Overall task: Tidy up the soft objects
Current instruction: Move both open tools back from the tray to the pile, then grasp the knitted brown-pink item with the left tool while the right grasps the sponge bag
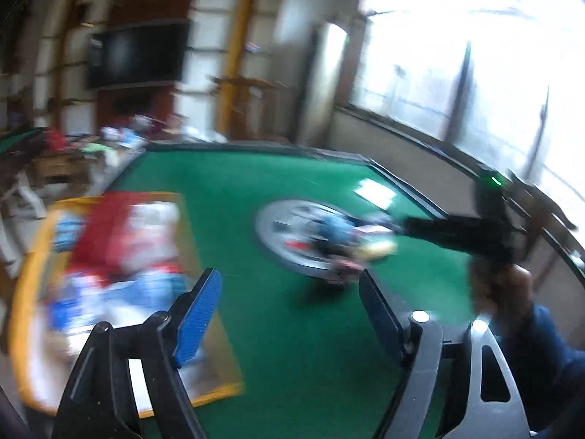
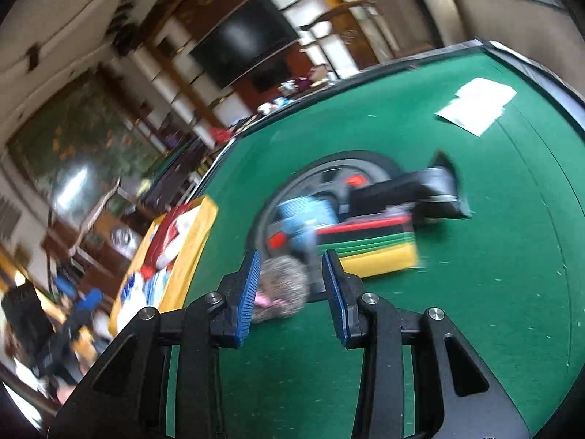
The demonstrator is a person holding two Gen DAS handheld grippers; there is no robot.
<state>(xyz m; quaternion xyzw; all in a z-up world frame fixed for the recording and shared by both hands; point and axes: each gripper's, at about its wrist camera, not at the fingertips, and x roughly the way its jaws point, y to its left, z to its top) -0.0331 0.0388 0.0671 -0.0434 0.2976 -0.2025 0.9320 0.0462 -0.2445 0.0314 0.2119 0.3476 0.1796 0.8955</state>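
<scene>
A yellow-rimmed basket (image 1: 33, 267) at the left holds red, white and blue soft things. On a round grey tray (image 1: 270, 241) mid-table lies a blurred pile: a light blue cloth (image 2: 303, 219), a folded red, green and yellow striped cloth (image 2: 373, 252) and a black and grey item (image 2: 438, 190). A grey fuzzy toy with pink (image 2: 281, 285) lies at the tray's near rim. My left gripper (image 1: 289, 314) hangs open and bare over the felt beside the basket. My right gripper (image 2: 292, 289) is open just short of the fuzzy toy; it (image 1: 457, 234) reaches in from the right.
The table is covered in green felt (image 2: 493, 292) with a dark raised rim. A white paper (image 2: 475, 106) lies at the far right corner. A hand in a blue sleeve (image 1: 541, 347) holds the right gripper. Cluttered furniture stands beyond the table's left side.
</scene>
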